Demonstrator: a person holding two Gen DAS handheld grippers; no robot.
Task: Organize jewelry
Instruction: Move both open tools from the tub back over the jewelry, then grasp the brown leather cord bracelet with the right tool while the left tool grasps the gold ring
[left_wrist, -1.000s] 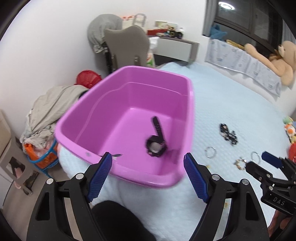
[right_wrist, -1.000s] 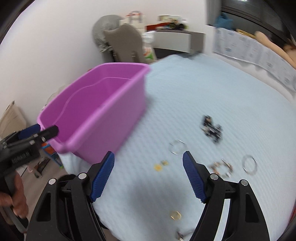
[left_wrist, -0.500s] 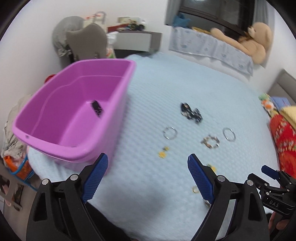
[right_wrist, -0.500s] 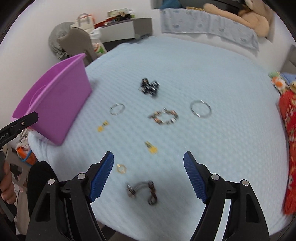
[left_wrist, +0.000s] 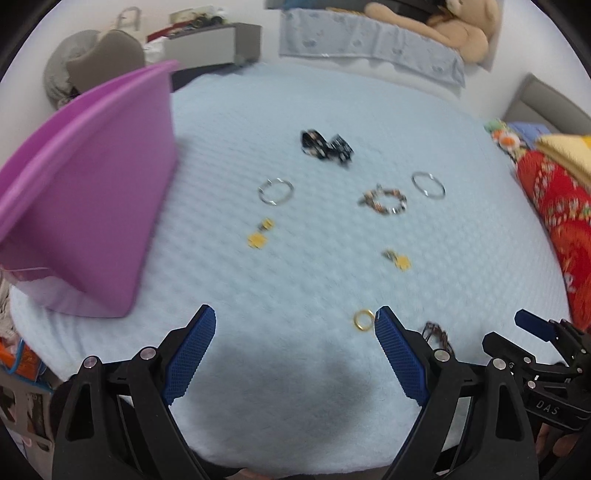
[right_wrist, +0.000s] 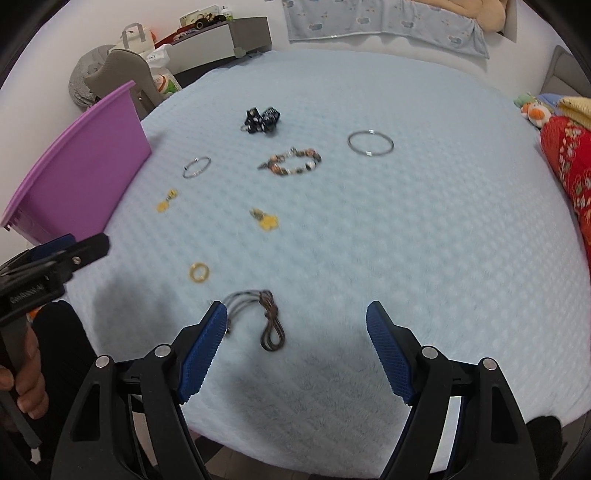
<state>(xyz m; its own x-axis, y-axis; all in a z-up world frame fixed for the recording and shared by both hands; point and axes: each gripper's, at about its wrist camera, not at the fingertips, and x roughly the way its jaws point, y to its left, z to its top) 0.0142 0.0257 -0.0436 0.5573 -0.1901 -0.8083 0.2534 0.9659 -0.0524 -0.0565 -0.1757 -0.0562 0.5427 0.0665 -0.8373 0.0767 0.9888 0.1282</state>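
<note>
Jewelry lies scattered on a pale blue bedspread. A purple tub stands at the left, also in the right wrist view. A gold ring lies just left of my open, empty left gripper's right finger. A dark cord necklace lies between the fingers of my open, empty right gripper. Farther off lie a black bracelet, a beaded bracelet, two silver bangles, and two yellow charms.
A red patterned blanket and soft toys lie at the bed's right edge. A teddy bear sits at the far wall. A grey chair and cluttered shelf stand beyond the tub.
Both grippers have swung right, away from the tub and toward the scattered jewelry. The tub's inside, with the black watch in it, has passed out of view.
</note>
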